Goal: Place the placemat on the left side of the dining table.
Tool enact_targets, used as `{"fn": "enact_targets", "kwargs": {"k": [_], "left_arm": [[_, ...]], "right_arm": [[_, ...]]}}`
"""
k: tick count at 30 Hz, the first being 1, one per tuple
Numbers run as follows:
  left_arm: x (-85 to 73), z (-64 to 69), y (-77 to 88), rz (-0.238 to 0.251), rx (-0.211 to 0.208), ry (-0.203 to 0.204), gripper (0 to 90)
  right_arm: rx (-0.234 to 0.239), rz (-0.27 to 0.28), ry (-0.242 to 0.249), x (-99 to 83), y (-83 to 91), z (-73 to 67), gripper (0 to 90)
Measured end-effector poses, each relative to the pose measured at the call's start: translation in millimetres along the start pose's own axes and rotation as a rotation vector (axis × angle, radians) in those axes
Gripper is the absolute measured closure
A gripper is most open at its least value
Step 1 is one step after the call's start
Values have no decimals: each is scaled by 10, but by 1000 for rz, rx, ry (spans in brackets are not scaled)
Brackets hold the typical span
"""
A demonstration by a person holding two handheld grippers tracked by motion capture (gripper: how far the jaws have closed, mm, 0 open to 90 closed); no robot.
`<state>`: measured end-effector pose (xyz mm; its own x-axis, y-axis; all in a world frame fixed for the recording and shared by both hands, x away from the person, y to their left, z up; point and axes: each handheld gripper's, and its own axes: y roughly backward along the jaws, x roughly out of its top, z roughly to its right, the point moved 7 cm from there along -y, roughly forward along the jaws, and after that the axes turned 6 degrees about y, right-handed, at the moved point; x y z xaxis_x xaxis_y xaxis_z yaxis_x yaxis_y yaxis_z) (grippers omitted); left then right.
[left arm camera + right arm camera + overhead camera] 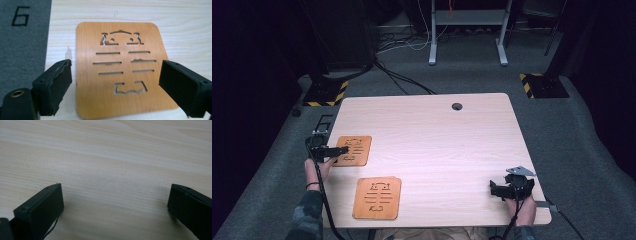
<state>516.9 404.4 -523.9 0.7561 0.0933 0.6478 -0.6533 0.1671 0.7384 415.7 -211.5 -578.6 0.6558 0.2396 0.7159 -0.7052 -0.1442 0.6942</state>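
Left gripper [116, 82] jaws wide, straddling the far coaster [120, 70] at the table's [437, 135] left edge (cut-out slots visible); second coaster [377, 198] nearer the front edge; right gripper [115, 202] jaws wide over bare wood, front right.

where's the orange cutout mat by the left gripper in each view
High view: the far mat lies at the table's left edge, the left gripper at its left side.
Left gripper view: the same mat sits centre, between the open jaws.
Right gripper view: bare tabletop ahead; the mat is not in this picture.
Shared landmark: the pale wood grain.
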Motion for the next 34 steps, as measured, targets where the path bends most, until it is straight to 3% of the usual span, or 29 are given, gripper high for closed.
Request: {"fn": "enact_targets", "kwargs": {"k": [10,15,21,28,34], "left_arm": [[-338,20,330,66,2,-39,84],[-565,46,402,80,-2,-46,83],[-860,37,357,82,-2,-40,84],[-1025,-24,265,83,9,-24,83],[-1083,-14,208,105,75,-78,79]], "right_arm": [[0,0,0,0,0,0,0],[0,0,0,0,1,-1,0],[0,0,1,0,1,-1,0],[-1,0,1,0,1,-2,0],[-1,0,1,0,1,-1,0]]}}
